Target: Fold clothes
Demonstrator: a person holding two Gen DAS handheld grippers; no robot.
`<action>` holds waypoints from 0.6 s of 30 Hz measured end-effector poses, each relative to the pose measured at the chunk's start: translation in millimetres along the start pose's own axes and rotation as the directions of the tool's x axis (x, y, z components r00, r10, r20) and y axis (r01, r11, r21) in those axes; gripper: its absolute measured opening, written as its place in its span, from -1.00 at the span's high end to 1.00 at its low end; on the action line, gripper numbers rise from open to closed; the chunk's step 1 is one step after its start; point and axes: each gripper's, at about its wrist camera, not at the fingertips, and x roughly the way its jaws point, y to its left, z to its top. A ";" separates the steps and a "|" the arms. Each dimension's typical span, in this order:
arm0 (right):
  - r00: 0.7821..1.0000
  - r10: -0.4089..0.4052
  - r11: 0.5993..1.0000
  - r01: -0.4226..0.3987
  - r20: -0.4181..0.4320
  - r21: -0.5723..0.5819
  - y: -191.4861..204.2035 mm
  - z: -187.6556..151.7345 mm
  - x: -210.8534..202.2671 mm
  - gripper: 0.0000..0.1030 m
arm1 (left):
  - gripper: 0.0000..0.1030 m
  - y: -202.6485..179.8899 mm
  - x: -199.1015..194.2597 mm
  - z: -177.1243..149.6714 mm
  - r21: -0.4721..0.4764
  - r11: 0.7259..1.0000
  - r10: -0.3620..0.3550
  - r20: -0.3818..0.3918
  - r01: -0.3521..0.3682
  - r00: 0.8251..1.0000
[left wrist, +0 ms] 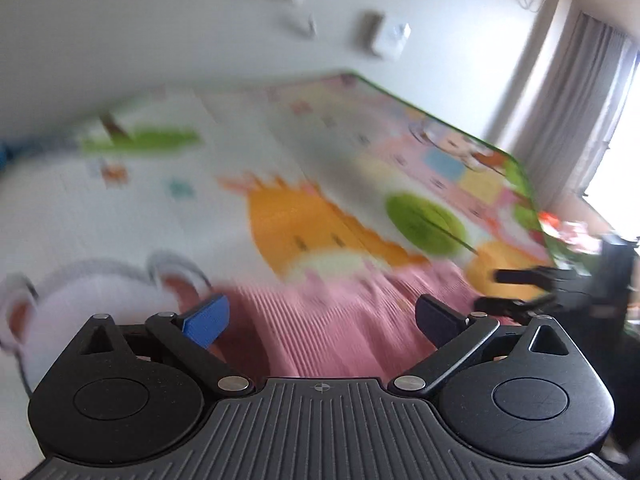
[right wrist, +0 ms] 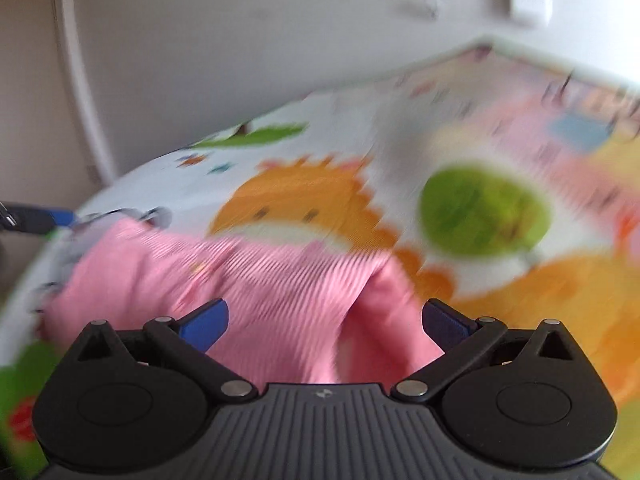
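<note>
A pink ribbed garment [left wrist: 320,320] lies on a colourful play mat [left wrist: 296,224]. My left gripper [left wrist: 320,320] is open, its blue fingertips spread wide just above the garment, holding nothing. My right gripper [right wrist: 324,320] is open too, over the garment's right part [right wrist: 256,280], where an edge is turned up. The right gripper also shows at the right edge of the left wrist view [left wrist: 516,288], and a left fingertip shows at the left edge of the right wrist view [right wrist: 60,216]. Both views are blurred.
The mat [right wrist: 304,196] has orange, green and pink cartoon prints and a green border [left wrist: 516,168]. A white wall [left wrist: 160,20] with sockets stands behind it. A curtain and bright window [left wrist: 592,92] are at the right.
</note>
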 end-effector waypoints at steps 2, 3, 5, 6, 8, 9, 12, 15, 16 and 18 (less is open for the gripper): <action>0.995 -0.095 0.995 0.096 0.025 -0.035 11.5 3.0 16.2 -1.00 | -0.98 -9.5 23.7 -3.9 0.058 0.992 0.114 -0.012 -0.114 0.993; 0.991 -0.135 0.988 0.136 0.023 -0.070 18.3 1.8 26.6 -1.00 | -0.98 -14.0 38.0 -9.9 0.092 0.981 0.173 -0.037 -0.169 0.984; 0.979 -0.202 0.968 0.202 0.018 -0.151 31.5 -4.1 45.9 -1.00 | -0.98 -22.0 58.6 -24.5 0.172 0.955 0.254 -0.049 -0.242 0.966; 0.976 -0.217 0.960 0.216 0.015 -0.178 34.3 -8.1 51.9 -1.00 | -1.00 -25.3 67.5 -31.0 0.206 0.940 0.288 -0.051 -0.272 0.956; 0.973 -0.229 0.953 0.227 0.016 -0.201 35.8 -13.2 60.1 -1.00 | -1.00 -23.6 67.9 -34.0 0.192 0.945 0.279 -0.043 -0.266 0.959; 0.974 -0.227 0.954 0.226 0.019 -0.199 34.9 -14.6 62.6 -1.00 | -1.00 -22.7 68.1 -35.4 0.185 0.947 0.275 -0.039 -0.263 0.961; 0.977 -0.214 0.962 0.214 0.017 -0.170 30.8 -15.7 65.4 -1.00 | -1.00 -20.1 68.7 -39.9 0.164 0.953 0.261 -0.027 -0.254 0.965; 0.976 -0.216 0.964 0.219 0.036 -0.154 32.1 -16.8 63.7 -1.00 | -1.00 -17.5 69.5 -44.1 0.144 0.959 0.249 -0.014 -0.244 0.968; 0.973 -0.224 0.962 0.229 0.051 -0.146 34.0 -17.7 59.1 -1.00 | -1.00 -17.1 71.3 -44.0 0.140 0.959 0.251 -0.005 -0.248 0.968; 0.972 -0.222 0.967 0.229 0.071 -0.112 35.4 -18.5 45.3 -1.00 | -1.00 -18.6 63.2 -45.8 0.127 0.959 0.251 0.025 -0.252 0.968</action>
